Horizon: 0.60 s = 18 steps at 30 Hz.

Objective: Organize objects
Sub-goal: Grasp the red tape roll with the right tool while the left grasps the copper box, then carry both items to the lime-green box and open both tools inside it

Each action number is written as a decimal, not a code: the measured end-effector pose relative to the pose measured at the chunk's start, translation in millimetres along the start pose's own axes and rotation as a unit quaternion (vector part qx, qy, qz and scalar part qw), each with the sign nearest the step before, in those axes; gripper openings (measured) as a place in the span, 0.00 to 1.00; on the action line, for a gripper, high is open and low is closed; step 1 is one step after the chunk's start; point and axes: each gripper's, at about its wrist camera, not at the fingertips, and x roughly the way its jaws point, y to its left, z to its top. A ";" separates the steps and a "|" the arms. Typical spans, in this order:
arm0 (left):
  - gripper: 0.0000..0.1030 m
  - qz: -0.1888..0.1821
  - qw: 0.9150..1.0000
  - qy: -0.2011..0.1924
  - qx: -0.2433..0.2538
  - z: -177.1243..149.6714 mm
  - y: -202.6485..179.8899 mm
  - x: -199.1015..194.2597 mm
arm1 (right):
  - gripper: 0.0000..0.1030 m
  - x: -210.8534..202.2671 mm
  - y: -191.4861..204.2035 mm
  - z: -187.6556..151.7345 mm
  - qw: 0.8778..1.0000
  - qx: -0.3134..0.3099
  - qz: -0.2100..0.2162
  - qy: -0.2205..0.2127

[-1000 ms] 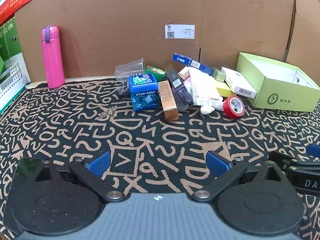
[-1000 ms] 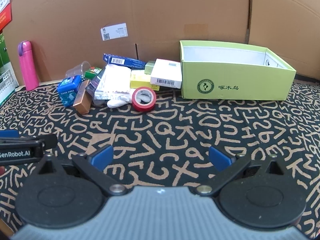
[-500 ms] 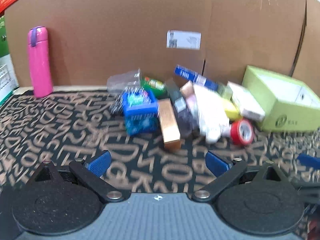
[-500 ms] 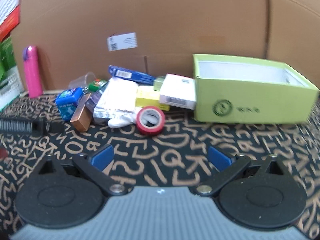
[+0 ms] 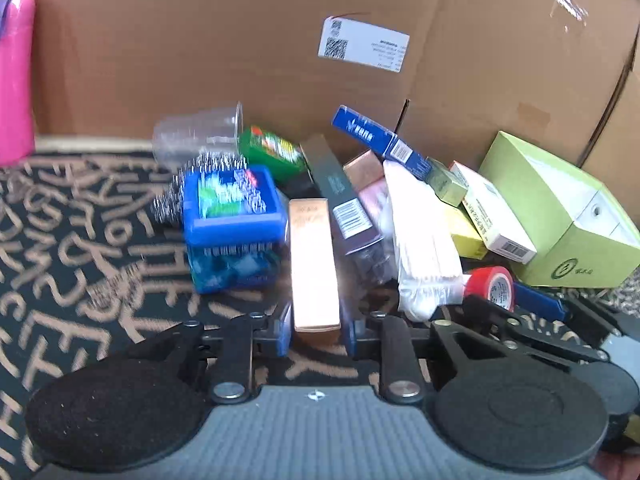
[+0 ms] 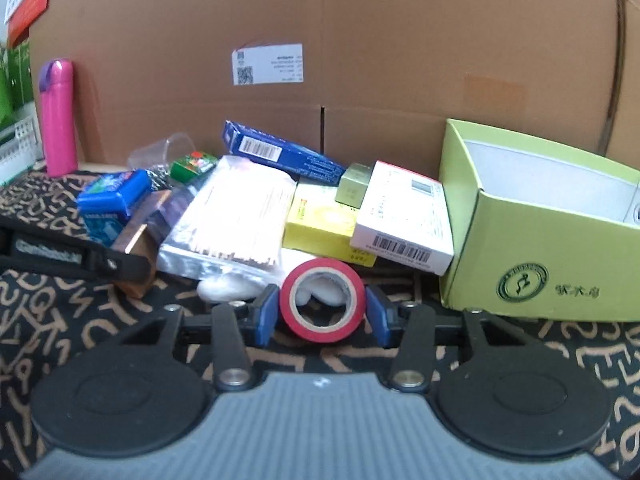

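- Closing around the near end of the copper box (image 5: 314,264), the left gripper (image 5: 316,334) has a blue pad on each side of it; the jaws are drawing in, and firm contact cannot be confirmed through the blur.
- Closing likewise, the right gripper (image 6: 323,314) brackets the red tape roll (image 6: 323,306), which stands on edge on the patterned desk cloth (image 6: 560,360); the blue fingers (image 6: 265,314) sit just beside the roll's sides, and a narrow gap seems to remain.
- Both task items lie at the near edge of the pile, the copper box toward its left, the tape roll toward its right.
- Just behind the tape roll lies a clear packet of white sticks (image 6: 236,220), with a yellow box (image 6: 320,224) and a white barcoded box (image 6: 404,220) to its right.
- Left of the copper box sits a blue tub (image 5: 234,228), with a steel scourer (image 5: 176,192) behind it.
- Farther back lie a green pack (image 5: 272,152), a tipped clear cup (image 5: 200,130) and a long blue carton (image 6: 280,152).
- An open green box (image 6: 540,240) stands toward the right edge of the desk, touching the white barcoded box.
- A pink flask (image 6: 58,116) stands upright at the far left.
- A cardboard wall (image 6: 360,40) closes the far edge.
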 end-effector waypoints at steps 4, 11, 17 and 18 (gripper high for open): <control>0.24 -0.011 1.000 0.011 0.004 -11.2 0.1 -15.6 | 0.45 -30.8 -6.9 -8.2 1.000 0.014 0.025 0.005; 0.24 -0.045 0.997 0.039 0.049 -48.3 -17.0 -51.7 | 0.45 -81.1 -9.8 -37.7 0.999 -0.004 0.026 0.041; 0.36 0.001 0.997 0.033 0.063 -44.7 -29.1 -42.0 | 0.51 -85.2 -6.2 -44.5 0.999 0.014 0.026 0.031; 0.48 0.009 0.998 0.030 0.058 -43.8 -28.3 -41.8 | 0.51 -86.1 -5.4 -44.8 0.999 0.013 0.027 0.027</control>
